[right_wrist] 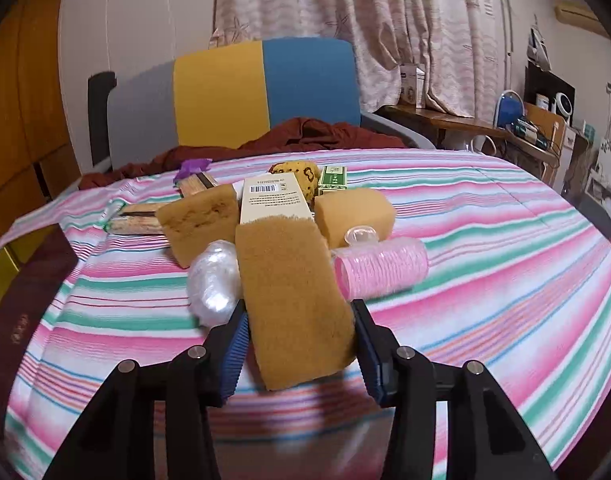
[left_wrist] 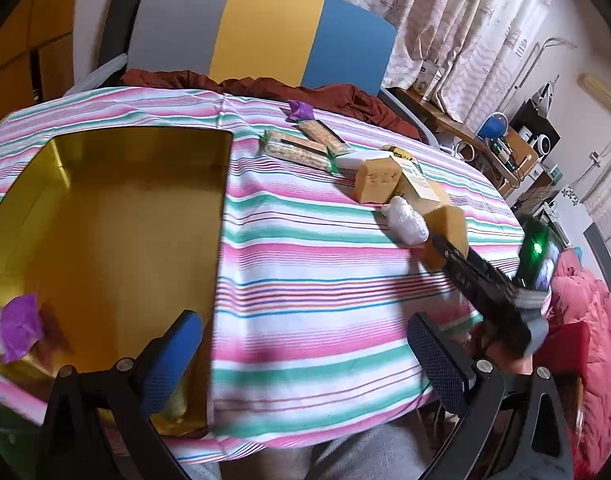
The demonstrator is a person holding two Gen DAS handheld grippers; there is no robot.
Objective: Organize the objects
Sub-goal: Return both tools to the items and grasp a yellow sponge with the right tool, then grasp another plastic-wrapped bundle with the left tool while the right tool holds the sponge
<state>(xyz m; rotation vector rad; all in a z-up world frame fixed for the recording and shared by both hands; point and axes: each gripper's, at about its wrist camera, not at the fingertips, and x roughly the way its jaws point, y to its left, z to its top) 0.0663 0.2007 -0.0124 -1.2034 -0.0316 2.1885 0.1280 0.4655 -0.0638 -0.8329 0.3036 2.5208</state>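
A gold-lined open box (left_wrist: 105, 216) lies at the left of the striped table; a purple-tipped wrapped item (left_wrist: 19, 326) lies in its near corner. My left gripper (left_wrist: 301, 356) is open and empty, its left finger over the box's near edge. My right gripper (right_wrist: 299, 344) is shut on a tan sponge (right_wrist: 293, 292); it also shows in the left wrist view (left_wrist: 445, 236). Around it lie a white wrapped lump (right_wrist: 213, 280), a pink hair roller (right_wrist: 381, 266), two more tan sponges (right_wrist: 201, 220) (right_wrist: 355, 212), a cream carton (right_wrist: 271, 198) and wrapped bars (left_wrist: 301, 152).
A dark red box lid (right_wrist: 21, 300) lies at the table's left. A small green box (right_wrist: 332, 180) and a spotted yellow sponge (right_wrist: 295, 174) lie behind the pile. A grey, yellow and blue chair (left_wrist: 261, 28) with dark red cloth stands behind the table. A cluttered desk (left_wrist: 501, 140) is at right.
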